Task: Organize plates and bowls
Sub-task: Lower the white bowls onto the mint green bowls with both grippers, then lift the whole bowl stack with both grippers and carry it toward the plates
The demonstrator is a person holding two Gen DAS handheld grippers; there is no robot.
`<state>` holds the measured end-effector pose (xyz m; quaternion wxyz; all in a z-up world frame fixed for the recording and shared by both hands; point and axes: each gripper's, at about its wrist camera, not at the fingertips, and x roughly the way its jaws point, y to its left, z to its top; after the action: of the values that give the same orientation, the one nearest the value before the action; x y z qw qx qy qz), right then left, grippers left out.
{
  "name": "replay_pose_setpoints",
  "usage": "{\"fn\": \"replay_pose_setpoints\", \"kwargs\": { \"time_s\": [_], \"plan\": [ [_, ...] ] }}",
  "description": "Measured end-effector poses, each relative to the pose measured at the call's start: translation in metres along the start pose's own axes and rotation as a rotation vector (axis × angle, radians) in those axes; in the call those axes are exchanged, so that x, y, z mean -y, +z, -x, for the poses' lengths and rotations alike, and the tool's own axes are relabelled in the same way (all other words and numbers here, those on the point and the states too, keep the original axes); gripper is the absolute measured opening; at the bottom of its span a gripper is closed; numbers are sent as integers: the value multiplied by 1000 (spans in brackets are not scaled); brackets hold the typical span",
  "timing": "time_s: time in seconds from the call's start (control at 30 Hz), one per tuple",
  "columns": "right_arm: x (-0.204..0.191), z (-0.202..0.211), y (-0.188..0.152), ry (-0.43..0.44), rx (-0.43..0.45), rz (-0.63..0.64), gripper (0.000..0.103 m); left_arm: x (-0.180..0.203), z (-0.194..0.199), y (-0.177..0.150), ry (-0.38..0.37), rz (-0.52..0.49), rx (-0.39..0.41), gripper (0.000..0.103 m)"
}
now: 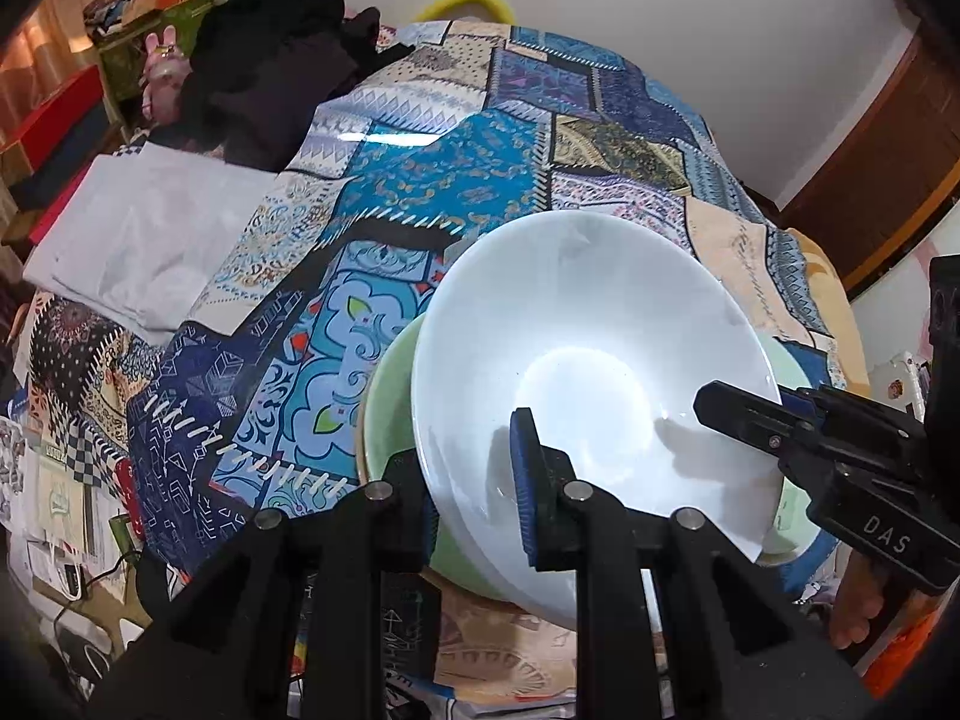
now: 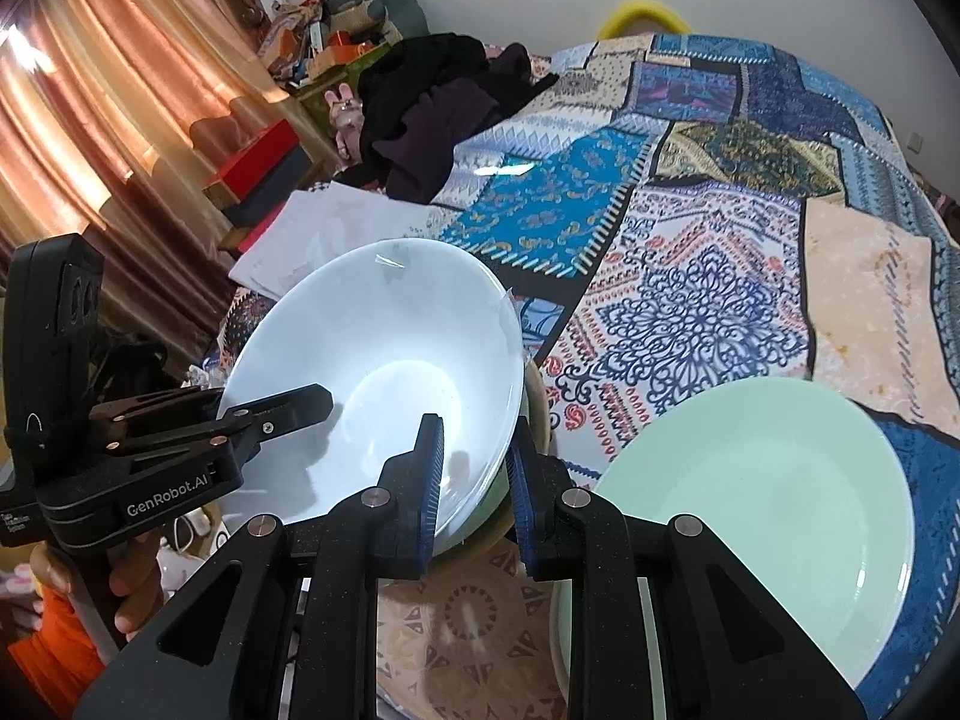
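A white bowl [image 1: 576, 360] [image 2: 384, 348] sits nested in a pale green bowl [image 1: 390, 414], just above the patchwork cloth [image 1: 432, 180]. In the left wrist view my left gripper [image 1: 474, 498] is shut on the near rim: its blue pad lies inside the white bowl and its other finger is outside the green one. My right gripper [image 1: 750, 426] comes in from the right, clamped on the opposite rim. In the right wrist view my right gripper [image 2: 474, 492] pinches both rims between its pads. My left gripper [image 2: 300, 414] holds the far left rim.
A pale green plate [image 2: 762, 510] lies on the cloth right of the bowls. A black heap of clothes [image 1: 270, 72] and a white folded sheet [image 1: 138, 228] sit at the far left. Boxes, cables and papers crowd the left edge. A hand [image 2: 138, 594] holds the left gripper's handle.
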<state>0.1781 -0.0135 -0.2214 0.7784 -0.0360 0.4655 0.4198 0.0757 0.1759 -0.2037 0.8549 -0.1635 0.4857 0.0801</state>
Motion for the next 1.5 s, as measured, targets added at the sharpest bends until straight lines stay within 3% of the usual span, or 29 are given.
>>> {"fn": "replay_pose_setpoints", "kwargs": {
  "time_s": [0.27,0.7,1.3,1.4,1.5],
  "plan": [
    [2,-15,-4,10,-41,-6,19,-9,-13,-4,15,-8,-29,21],
    [4,-20,-5,-2,-55,9,20,-10,-15,-4,69,-51,-9,21],
    [10,-9,-3,-28,-23,8,20,-17,-5,2,27,-11,-29,21],
    [12,-9,-3,-28,-25,2,24,-19,-1,3,19,0,-18,21],
    [11,-10,-3,-27,-24,-1,29,-20,13,5,87,-12,53,22]
  ]
}}
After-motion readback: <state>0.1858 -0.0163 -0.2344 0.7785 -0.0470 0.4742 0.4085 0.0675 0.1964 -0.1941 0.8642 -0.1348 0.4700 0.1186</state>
